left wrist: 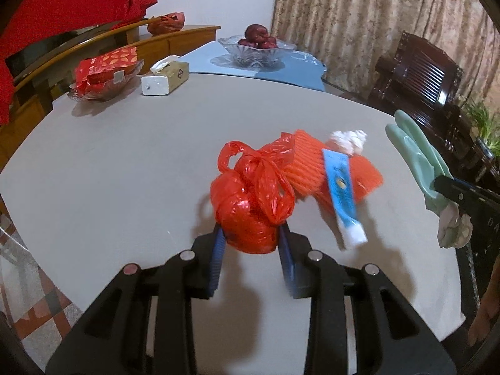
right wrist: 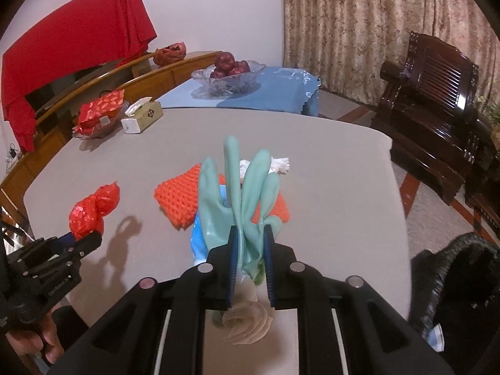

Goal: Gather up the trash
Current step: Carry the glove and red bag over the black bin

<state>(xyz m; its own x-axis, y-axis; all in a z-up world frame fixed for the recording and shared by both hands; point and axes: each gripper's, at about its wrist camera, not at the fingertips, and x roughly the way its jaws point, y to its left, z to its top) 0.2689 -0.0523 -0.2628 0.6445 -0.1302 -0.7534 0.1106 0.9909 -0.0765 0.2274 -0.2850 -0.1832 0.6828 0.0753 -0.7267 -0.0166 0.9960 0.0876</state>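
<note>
Far left on the grey table (left wrist: 125, 162): clear glass dish with red patterned packet (left wrist: 104, 72), and just right of it a tissue box (left wrist: 165, 78) with a white tissue poking out. Beyond sat a blue tablecloth (right wrist: 275, 93) carrying a cut-glass bowl of dark red fruit (left wrist: 257, 47). Red cloth (right wrist: 75, 53) hung over a wooden sideboard (left wrist: 175, 39), dark carved wooden chair (right wrist: 437, 93) far right, patterned beige curtain (left wrist: 359, 18) behind.

Dim warm indoor light, soft shadows, slight motion blur, fisheye-bent edges.
</note>
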